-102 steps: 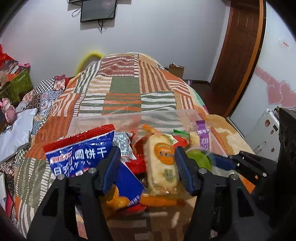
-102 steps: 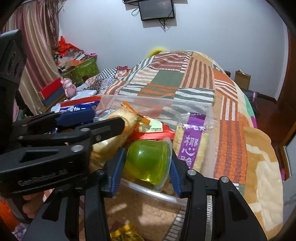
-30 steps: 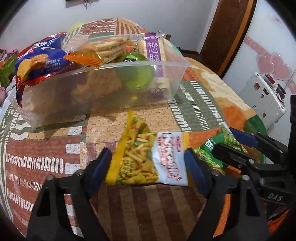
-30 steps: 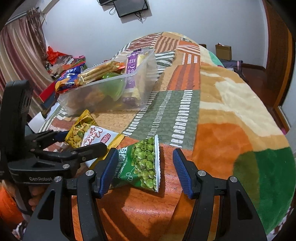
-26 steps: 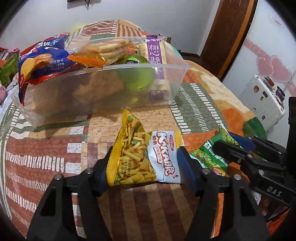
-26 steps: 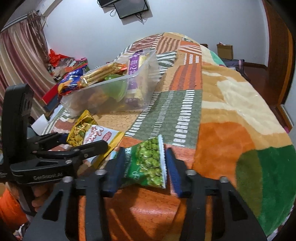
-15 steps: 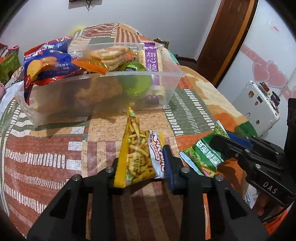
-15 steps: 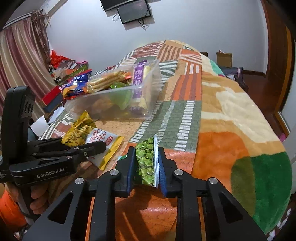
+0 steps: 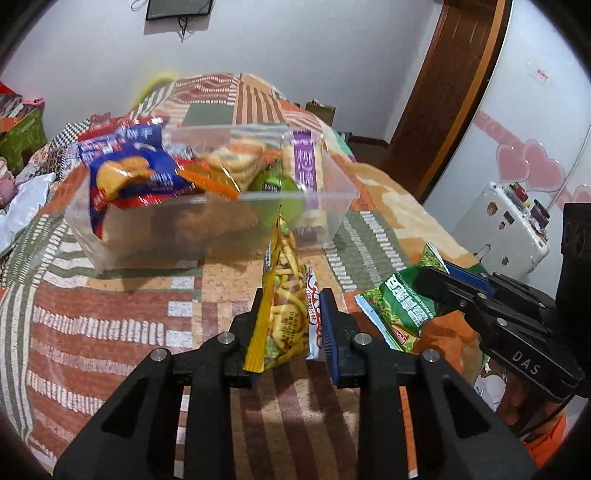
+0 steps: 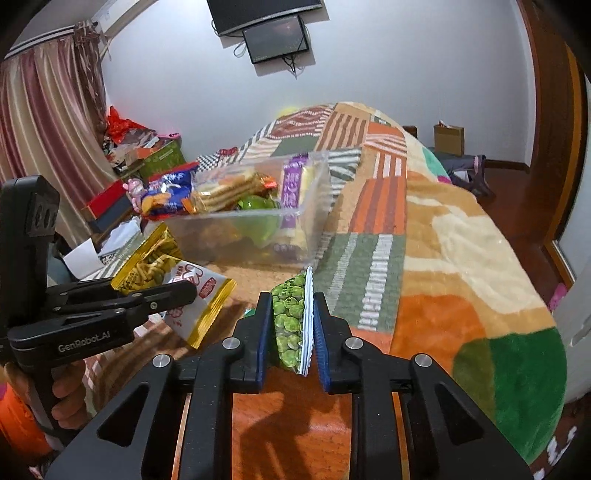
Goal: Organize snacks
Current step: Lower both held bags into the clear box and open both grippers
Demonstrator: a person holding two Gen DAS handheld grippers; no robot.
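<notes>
**Two snack packets pinched short of the clear bin**

Left tool (image 9: 291, 325) level and aimed at the clear bin (image 9: 207, 225), pads pressed onto a yellow fries packet (image 9: 286, 314) held on edge, upper tip overlapping the bin's near wall in the picture. Right tool (image 10: 291, 332) alongside, tilted slightly down, clamped on a green pea packet (image 10: 291, 321) standing upright, short of the bin and to its right. Both raised above the patchwork bed cover (image 9: 110, 314).

Seen only from the left wrist: white appliance (image 9: 506, 229) and pink heart stickers (image 9: 528, 166), far right of the bin. Seen only from the right wrist: bare hand (image 10: 68, 395) gripping the left tool's handle, striped curtain (image 10: 40, 147) and wall screen (image 10: 275, 33) beyond the bin.
</notes>
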